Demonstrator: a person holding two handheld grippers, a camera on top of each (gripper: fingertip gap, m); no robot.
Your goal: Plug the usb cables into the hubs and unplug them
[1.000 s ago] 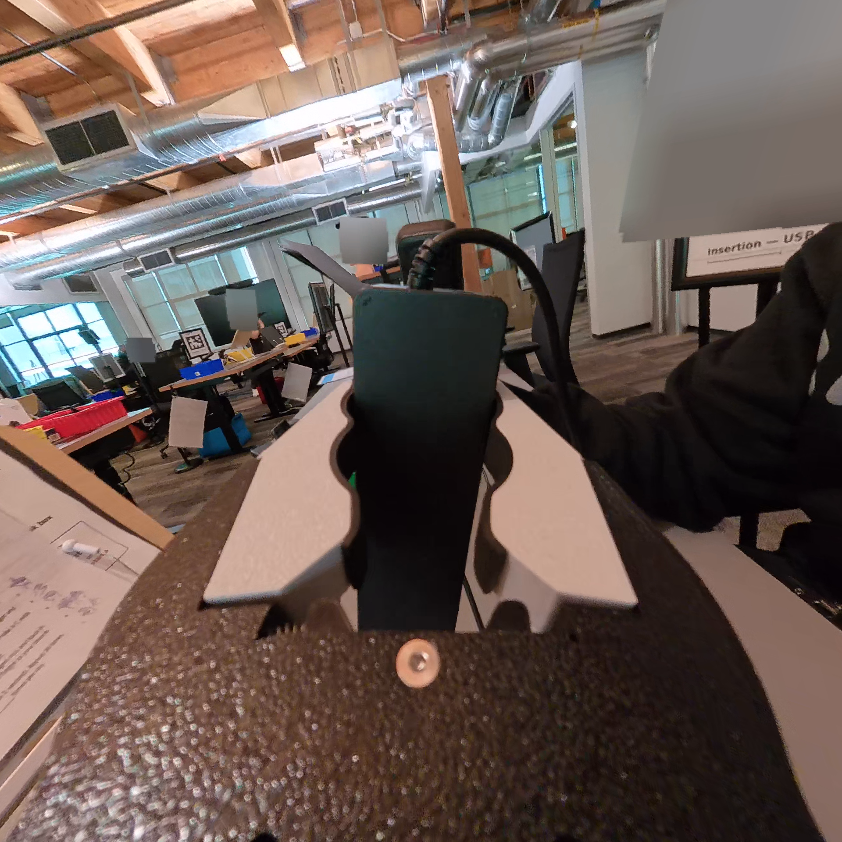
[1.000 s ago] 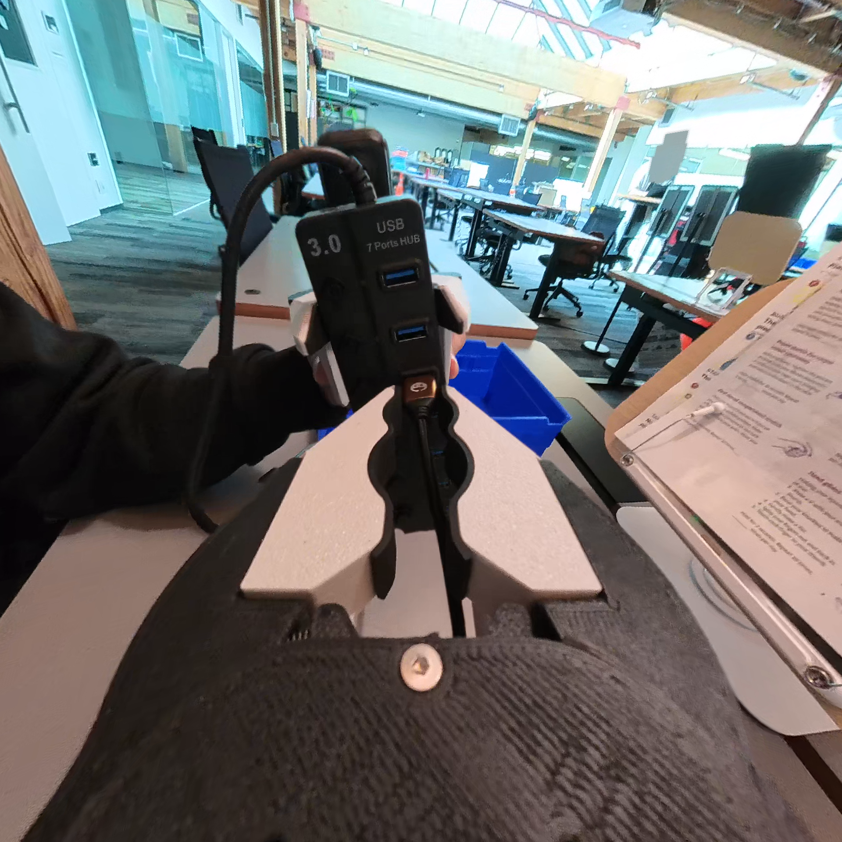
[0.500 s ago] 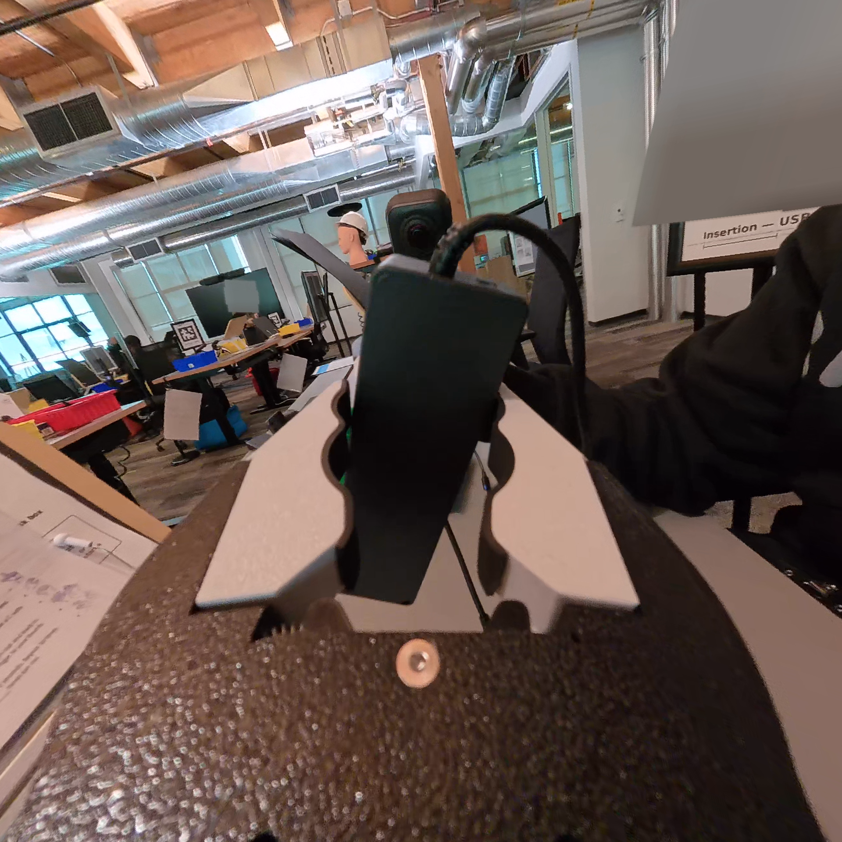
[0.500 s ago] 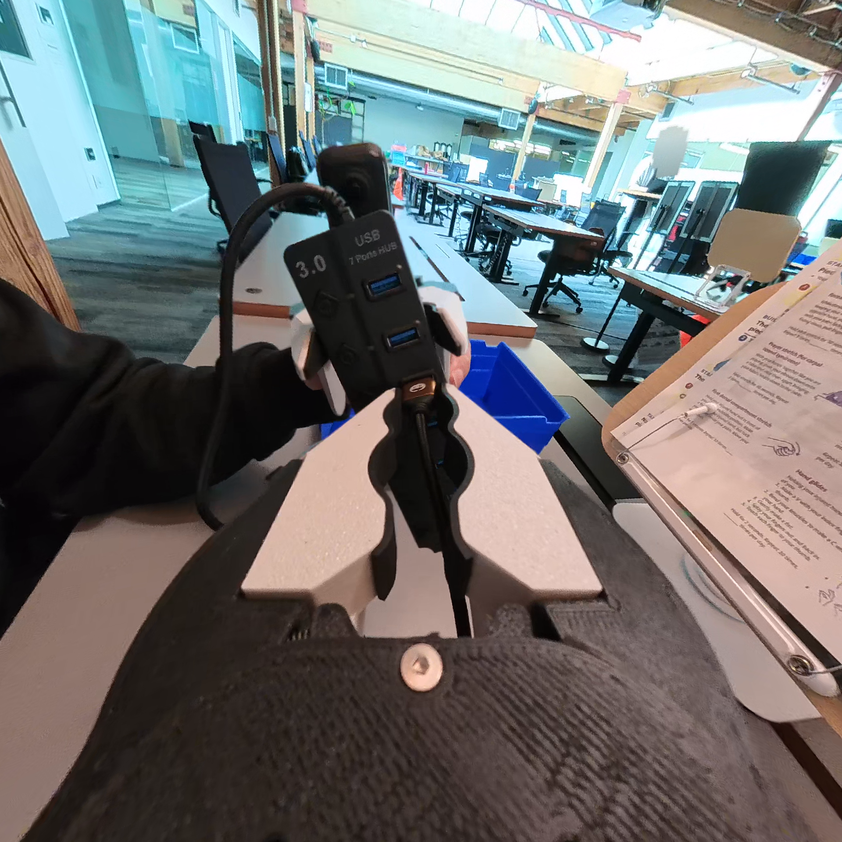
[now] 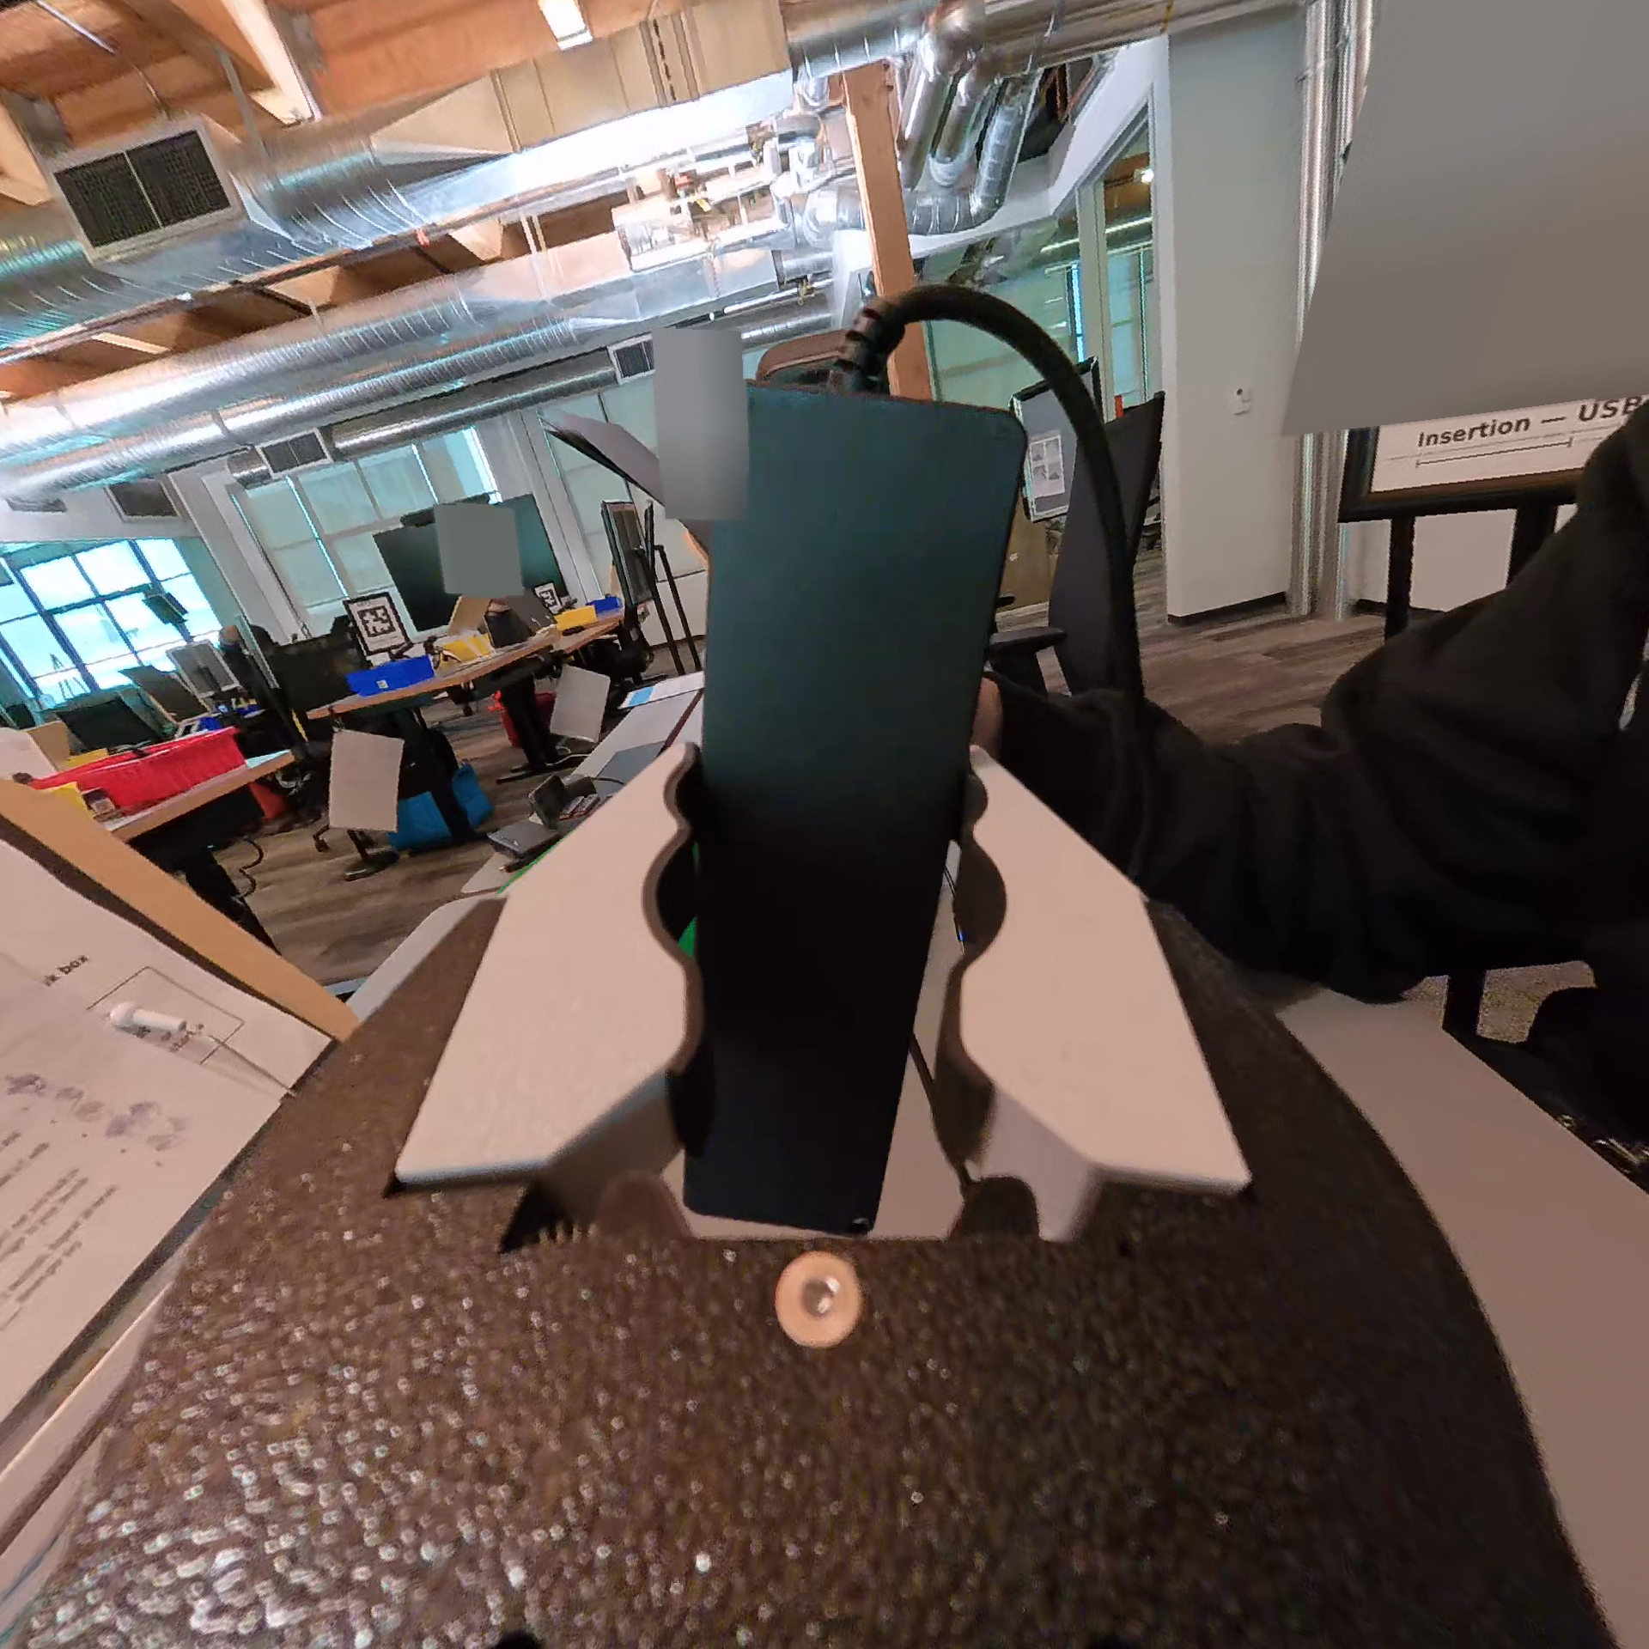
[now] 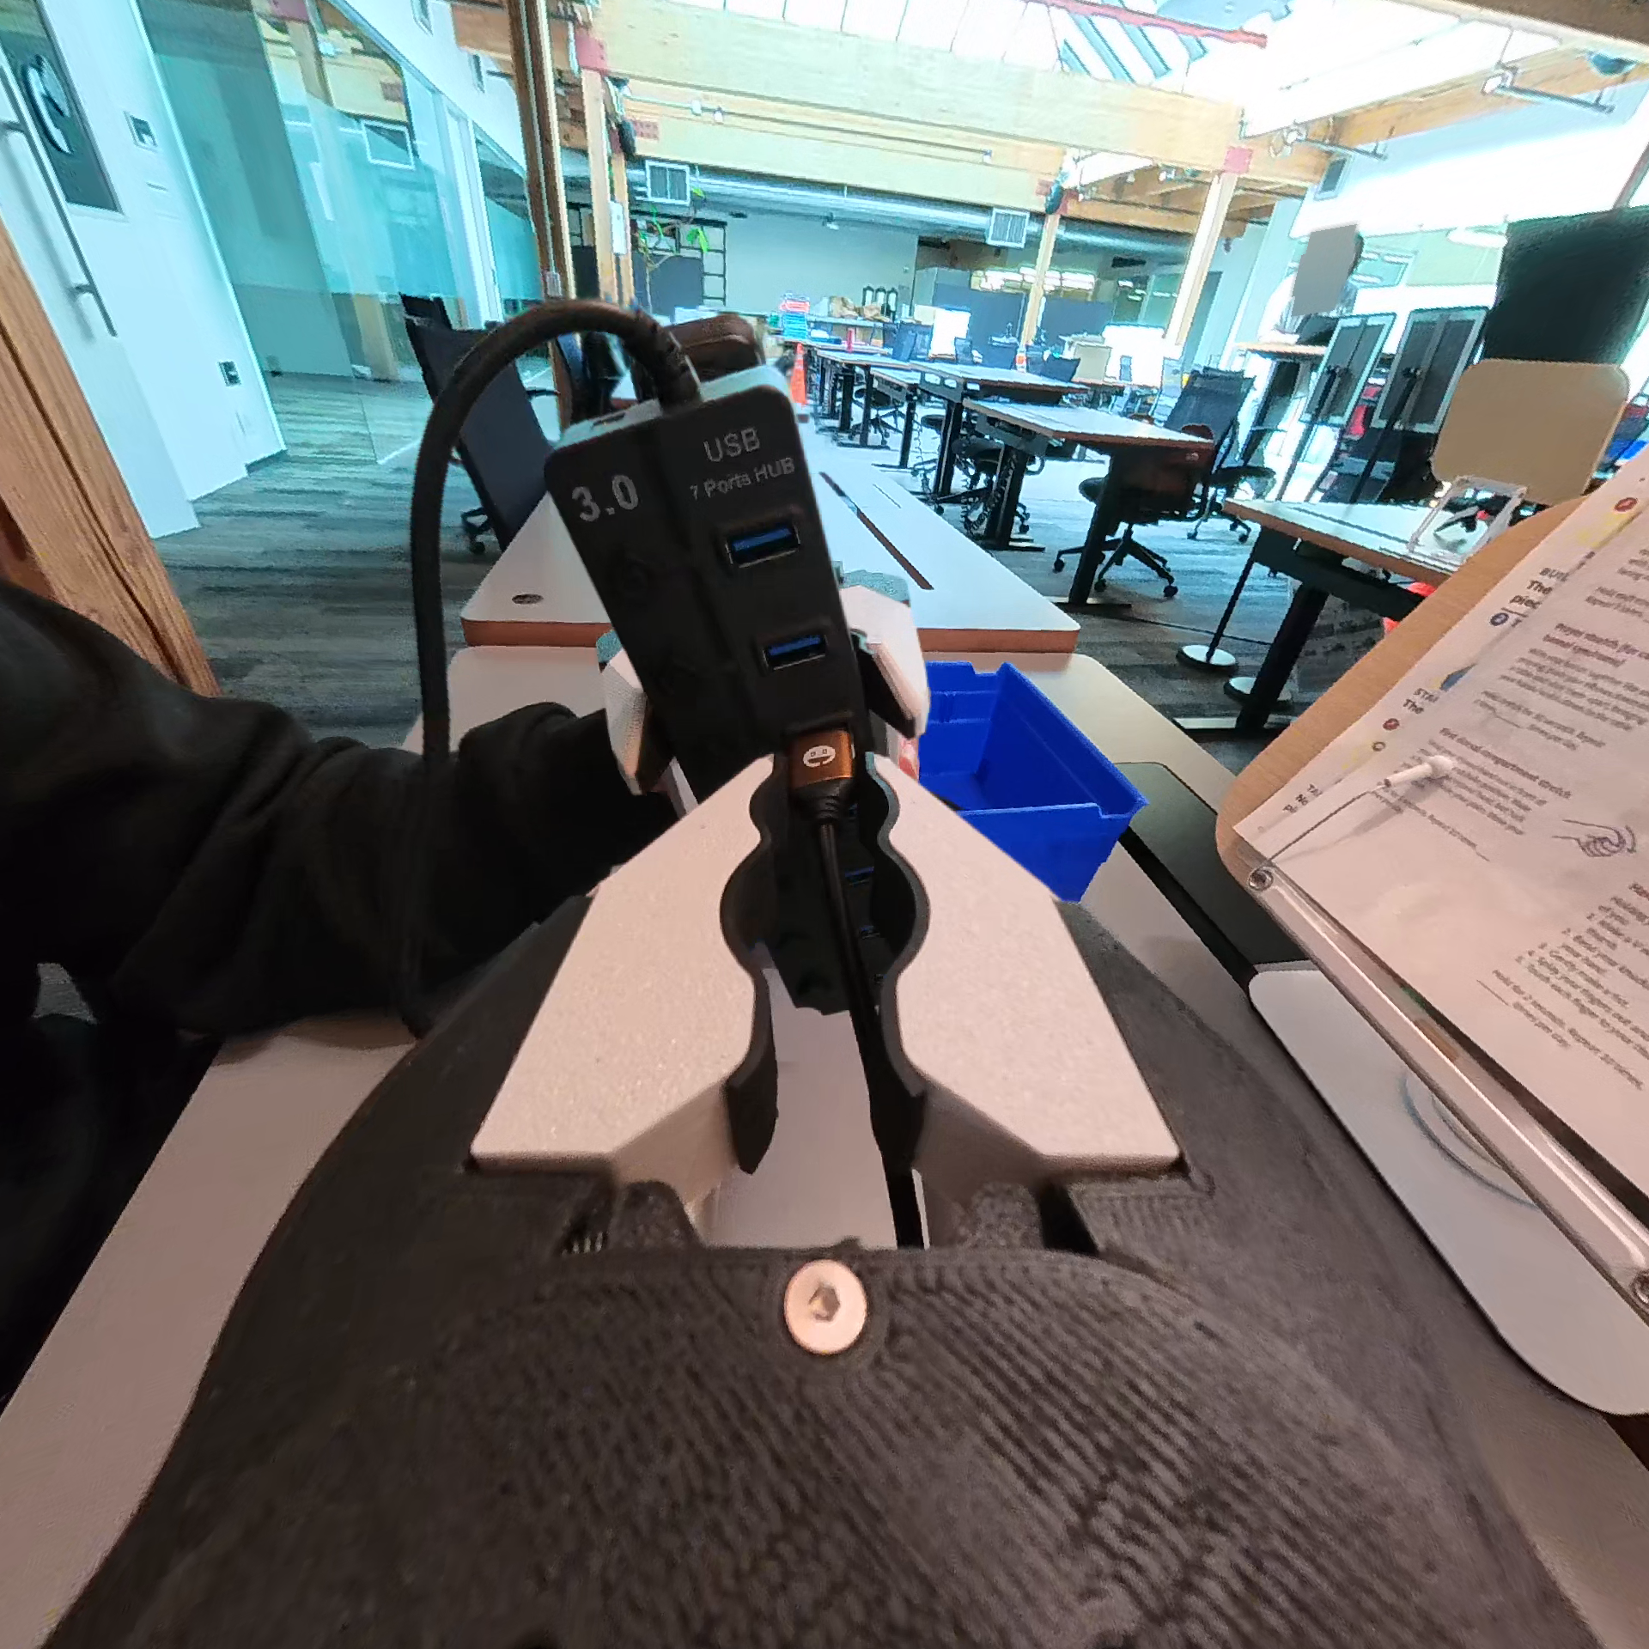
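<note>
My left gripper (image 5: 830, 776) is shut on a black USB hub (image 5: 848, 714), seen from its plain back and held upright, with its thick black cable (image 5: 1053, 419) looping off the top. In the right wrist view the hub (image 6: 696, 553) shows its front with blue ports and leans to the left, held between the left gripper's white fingers (image 6: 897, 665). My right gripper (image 6: 819, 790) is shut on the orange plug (image 6: 819, 763) of a thin black USB cable (image 6: 857, 964). The plug meets the hub at the third port from the top; its metal tip is hidden.
A person's black sleeve (image 6: 268, 848) crosses the white table (image 6: 178, 1205) at the left, and also shows in the left wrist view (image 5: 1338, 848). A blue bin (image 6: 1008, 785) stands behind the hub. A paper sheet on a tilted stand (image 6: 1472, 848) is at the right.
The hub has tilted and swung in the left gripper's hold. In the right wrist view its top now leans further left. The right gripper stays shut on the plug at the same port.
</note>
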